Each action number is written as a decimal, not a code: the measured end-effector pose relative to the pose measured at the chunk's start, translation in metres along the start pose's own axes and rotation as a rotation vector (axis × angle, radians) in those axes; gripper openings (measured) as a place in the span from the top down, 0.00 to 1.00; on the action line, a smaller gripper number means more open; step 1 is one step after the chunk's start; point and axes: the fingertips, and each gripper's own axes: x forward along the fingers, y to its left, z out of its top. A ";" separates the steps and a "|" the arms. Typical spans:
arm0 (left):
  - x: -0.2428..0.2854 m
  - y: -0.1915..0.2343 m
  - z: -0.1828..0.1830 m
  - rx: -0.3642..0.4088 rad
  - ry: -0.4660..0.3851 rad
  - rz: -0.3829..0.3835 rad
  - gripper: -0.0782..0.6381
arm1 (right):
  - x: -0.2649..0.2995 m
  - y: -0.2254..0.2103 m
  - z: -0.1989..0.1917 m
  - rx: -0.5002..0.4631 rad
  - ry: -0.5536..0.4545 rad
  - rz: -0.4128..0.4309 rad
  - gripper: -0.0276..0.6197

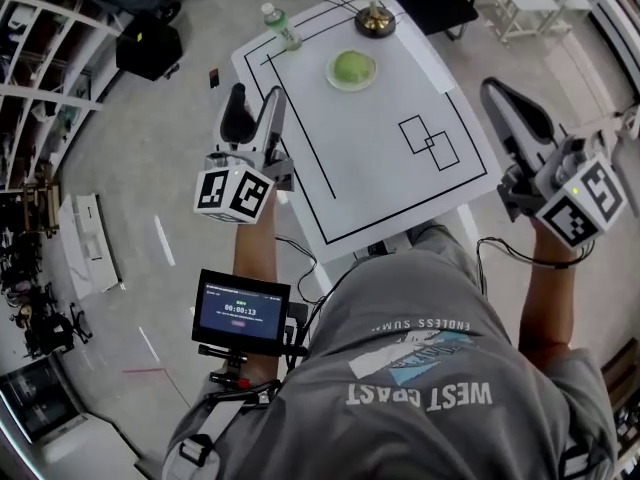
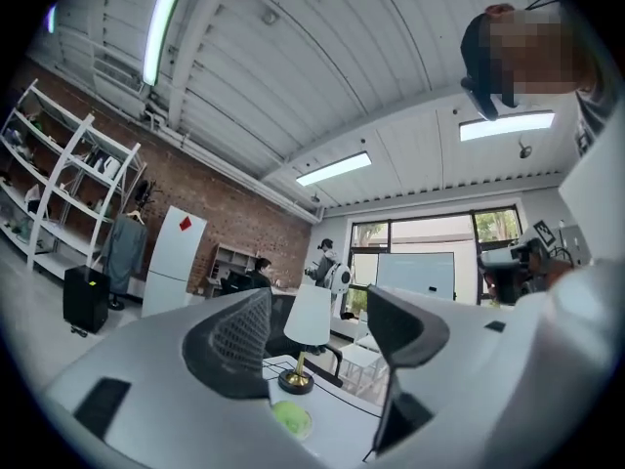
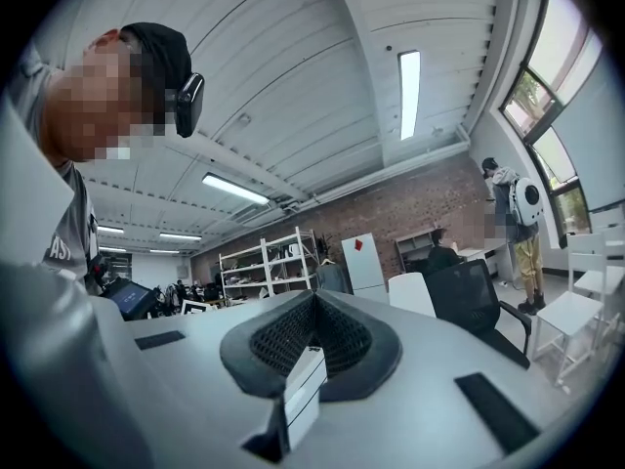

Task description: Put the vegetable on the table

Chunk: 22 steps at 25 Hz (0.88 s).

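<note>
The left claw [image 1: 256, 103] is spread and empty, at the centre left of the head view. Up and to the right of it, well apart, the round green vegetable [image 1: 352, 68] lies on a plate [image 1: 350, 88] on the worktop [image 1: 380, 168]. The right claw [image 1: 505, 103], pressed together, seems farther away.

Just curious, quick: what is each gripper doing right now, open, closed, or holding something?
Left gripper: open, empty.
Right gripper: closed, holding nothing.

Red brick wall [image 2: 234, 218]; white shelving [image 2: 59, 184]; ceiling strip lights [image 2: 161, 27]; grey floor [image 1: 160, 158]
</note>
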 end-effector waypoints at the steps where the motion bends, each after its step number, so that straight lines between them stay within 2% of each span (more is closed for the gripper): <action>1: -0.016 -0.003 0.010 0.004 -0.019 0.005 0.47 | -0.005 0.011 0.002 -0.004 -0.009 0.003 0.95; 5: -0.089 -0.025 0.053 0.011 -0.095 0.020 0.61 | -0.034 0.075 0.023 -0.065 -0.034 0.019 0.95; 9: -0.128 -0.036 0.074 0.007 -0.147 -0.025 0.87 | -0.046 0.114 0.030 -0.157 -0.047 0.024 0.95; 11: -0.133 -0.042 0.078 0.013 -0.149 -0.071 0.88 | -0.048 0.118 0.027 -0.170 -0.054 0.024 0.95; 15: -0.138 -0.053 0.094 0.078 -0.144 -0.123 0.88 | -0.048 0.126 0.028 -0.187 -0.058 0.040 0.95; 18: -0.149 -0.068 0.106 0.119 -0.145 -0.125 0.88 | -0.058 0.136 0.031 -0.212 -0.053 0.064 0.95; 22: -0.184 -0.120 0.115 0.128 -0.140 -0.111 0.88 | -0.113 0.157 0.036 -0.237 -0.062 0.098 0.95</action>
